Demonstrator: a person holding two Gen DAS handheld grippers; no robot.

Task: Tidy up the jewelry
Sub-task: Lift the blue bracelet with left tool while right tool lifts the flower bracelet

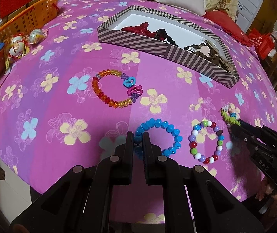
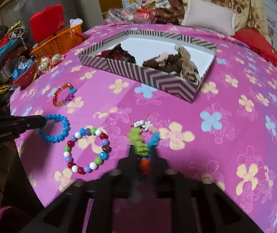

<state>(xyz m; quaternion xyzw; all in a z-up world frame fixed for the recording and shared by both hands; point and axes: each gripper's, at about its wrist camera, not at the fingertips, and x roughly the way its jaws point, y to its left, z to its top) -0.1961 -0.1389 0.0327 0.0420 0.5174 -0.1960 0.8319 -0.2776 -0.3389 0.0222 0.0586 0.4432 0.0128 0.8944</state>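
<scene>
Four bracelets lie on the pink flowered cloth point(image 1: 41, 116), low in frame. Left gripper point(image 1: 138, 141) has its jaws closed on the blue bead bracelet point(image 1: 169, 134); right gripper point(image 2: 142, 153) pinches the green braided bracelet point(image 2: 138, 141), likely bound for the striped box point(image 1: 157, 44) at upper centre. Between them rests the multicolour bracelet point(image 1: 206, 141), the orange one point(image 1: 107, 89) mid-frame. "DAS" shows on the right gripper's body.

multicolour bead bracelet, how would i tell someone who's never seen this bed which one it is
Start at the striped box on the pink floral bedspread and come toward the near edge, where three bracelets lie in a row. The multicolour bead bracelet is the middle one, untouched, between the blue bracelet and the green braided bracelet. Only it mixes round white, red, green and purple beads.
</scene>
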